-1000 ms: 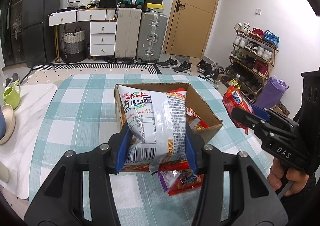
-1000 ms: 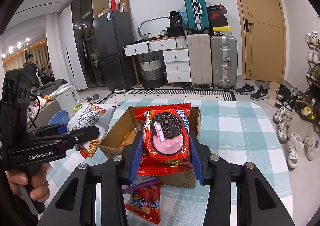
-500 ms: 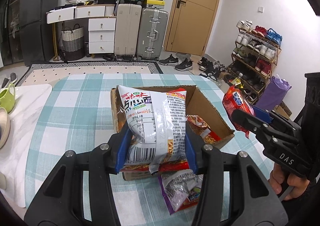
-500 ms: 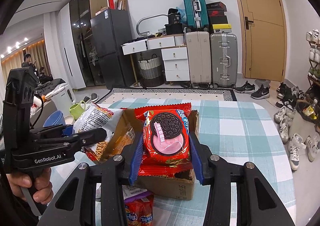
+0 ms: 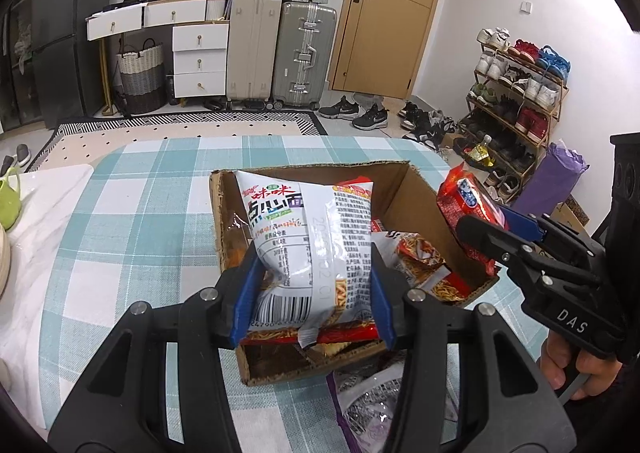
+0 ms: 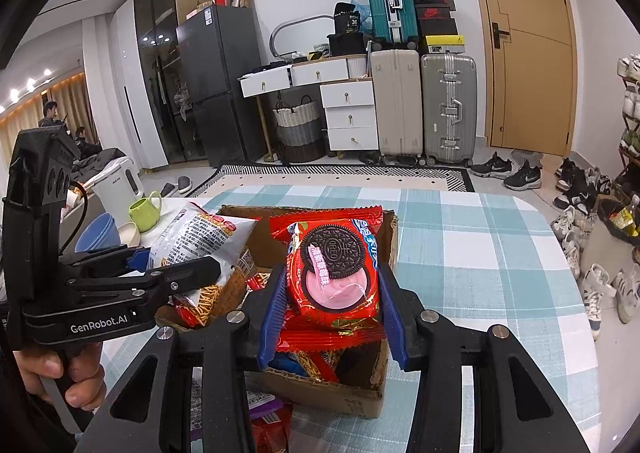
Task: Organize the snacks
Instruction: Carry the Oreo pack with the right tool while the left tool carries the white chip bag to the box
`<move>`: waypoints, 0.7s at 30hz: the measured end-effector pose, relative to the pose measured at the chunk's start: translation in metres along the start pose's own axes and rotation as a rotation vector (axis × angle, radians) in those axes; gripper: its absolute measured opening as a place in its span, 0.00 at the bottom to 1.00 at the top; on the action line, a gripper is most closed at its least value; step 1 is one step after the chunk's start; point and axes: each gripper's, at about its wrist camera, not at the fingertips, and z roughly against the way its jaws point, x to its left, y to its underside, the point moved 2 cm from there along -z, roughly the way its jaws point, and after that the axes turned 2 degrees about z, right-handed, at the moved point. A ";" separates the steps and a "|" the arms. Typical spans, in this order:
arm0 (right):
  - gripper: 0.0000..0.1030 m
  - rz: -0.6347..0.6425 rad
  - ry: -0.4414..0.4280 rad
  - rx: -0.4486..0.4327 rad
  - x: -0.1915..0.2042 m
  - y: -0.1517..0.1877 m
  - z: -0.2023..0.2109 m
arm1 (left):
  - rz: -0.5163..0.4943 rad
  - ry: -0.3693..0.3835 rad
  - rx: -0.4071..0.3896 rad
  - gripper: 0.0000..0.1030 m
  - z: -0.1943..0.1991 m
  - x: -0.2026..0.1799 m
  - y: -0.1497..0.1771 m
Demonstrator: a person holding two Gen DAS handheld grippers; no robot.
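A cardboard box (image 5: 404, 189) is sitting on the table (image 5: 132, 221), with snack packets (image 5: 420, 257) lying inside it. The noodle bag (image 5: 308, 249) is hanging over the box's left part, the cookie pack (image 6: 334, 273) over its right part. Another packet (image 5: 372, 401) is lying on the table just before the box. A mug (image 6: 145, 209) and bowls (image 6: 100, 231) are standing to the left.

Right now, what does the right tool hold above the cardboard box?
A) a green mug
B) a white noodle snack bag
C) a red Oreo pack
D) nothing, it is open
C: in the right wrist view the right tool is shut on the red Oreo pack, held over the cardboard box.
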 end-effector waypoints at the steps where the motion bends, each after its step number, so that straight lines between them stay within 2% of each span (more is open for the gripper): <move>1: 0.43 0.001 0.003 0.002 0.000 0.000 -0.003 | -0.001 0.001 0.004 0.44 -0.005 0.001 -0.001; 12: 0.43 0.016 0.004 0.033 0.000 0.000 -0.026 | -0.050 -0.012 0.014 0.44 -0.031 -0.004 -0.001; 21: 0.43 0.030 -0.008 0.045 -0.001 -0.002 -0.043 | -0.045 -0.009 0.054 0.44 -0.060 0.002 0.002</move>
